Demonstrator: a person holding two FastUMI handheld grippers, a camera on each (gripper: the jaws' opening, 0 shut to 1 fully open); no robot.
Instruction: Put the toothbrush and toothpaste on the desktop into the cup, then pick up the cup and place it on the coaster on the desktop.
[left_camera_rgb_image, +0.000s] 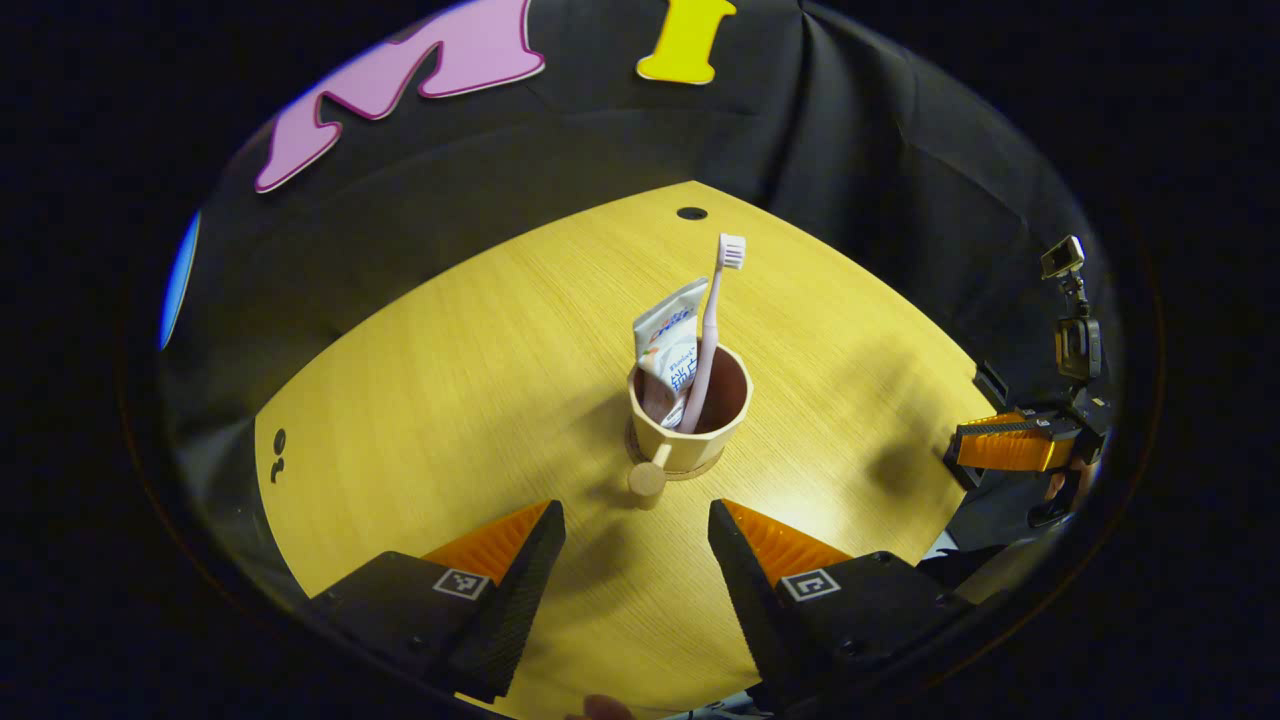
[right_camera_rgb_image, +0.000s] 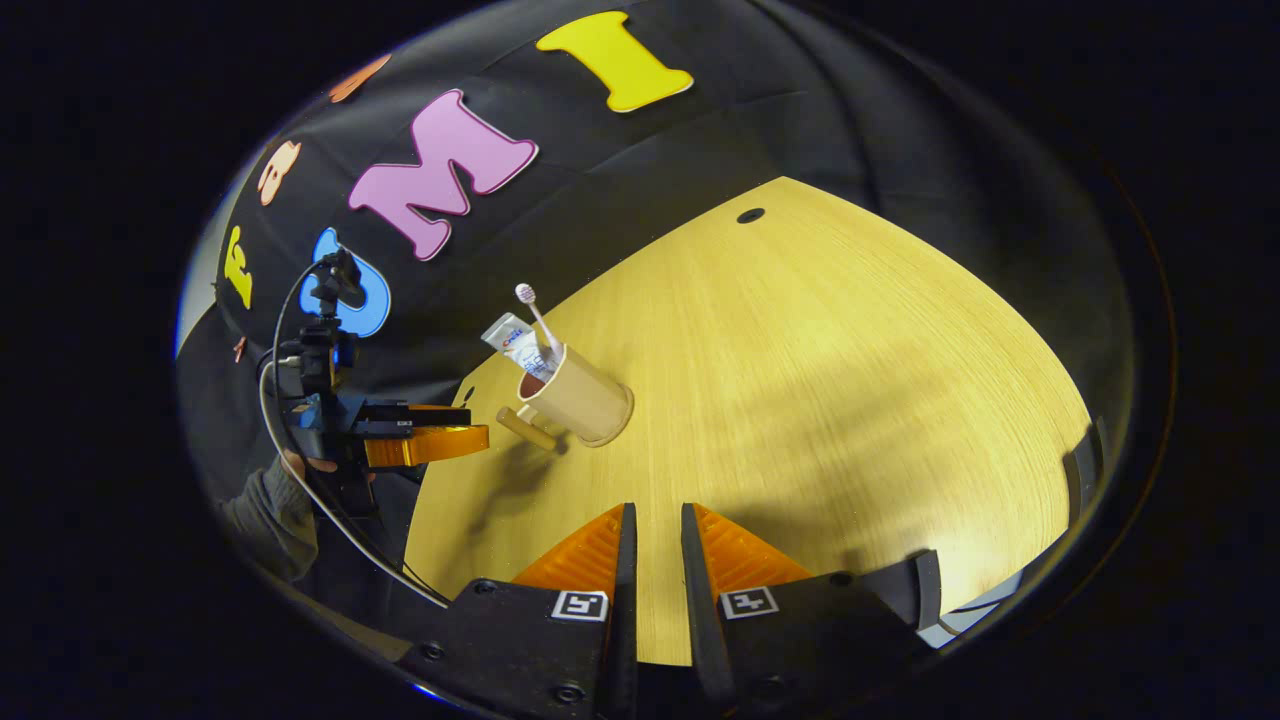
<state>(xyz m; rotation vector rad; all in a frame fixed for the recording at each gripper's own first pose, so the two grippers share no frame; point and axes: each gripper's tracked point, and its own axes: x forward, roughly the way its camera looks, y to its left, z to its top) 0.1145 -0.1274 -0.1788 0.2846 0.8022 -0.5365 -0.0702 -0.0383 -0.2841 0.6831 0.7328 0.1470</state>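
A tan cup (left_camera_rgb_image: 690, 425) with a stub handle (left_camera_rgb_image: 647, 480) stands upright mid-desktop, on a round coaster whose rim (left_camera_rgb_image: 716, 466) peeks out at its base. A pink toothbrush (left_camera_rgb_image: 710, 330) and a white toothpaste tube (left_camera_rgb_image: 672, 345) stand inside it, leaning. My left gripper (left_camera_rgb_image: 635, 555) is open, just short of the handle, touching nothing. In the right gripper view the cup (right_camera_rgb_image: 582, 402) with toothbrush (right_camera_rgb_image: 536, 312) and toothpaste (right_camera_rgb_image: 516, 343) sits far left. My right gripper (right_camera_rgb_image: 655, 560) hovers shut over bare desktop, holding nothing.
The yellow wooden desktop (left_camera_rgb_image: 450, 380) has a cable hole (left_camera_rgb_image: 691, 213) at the far side and black cloth behind. The right gripper (left_camera_rgb_image: 1010, 445) hangs at the desktop's right edge. The left gripper (right_camera_rgb_image: 425, 442), held by a sleeved hand (right_camera_rgb_image: 270, 505), is beside the cup.
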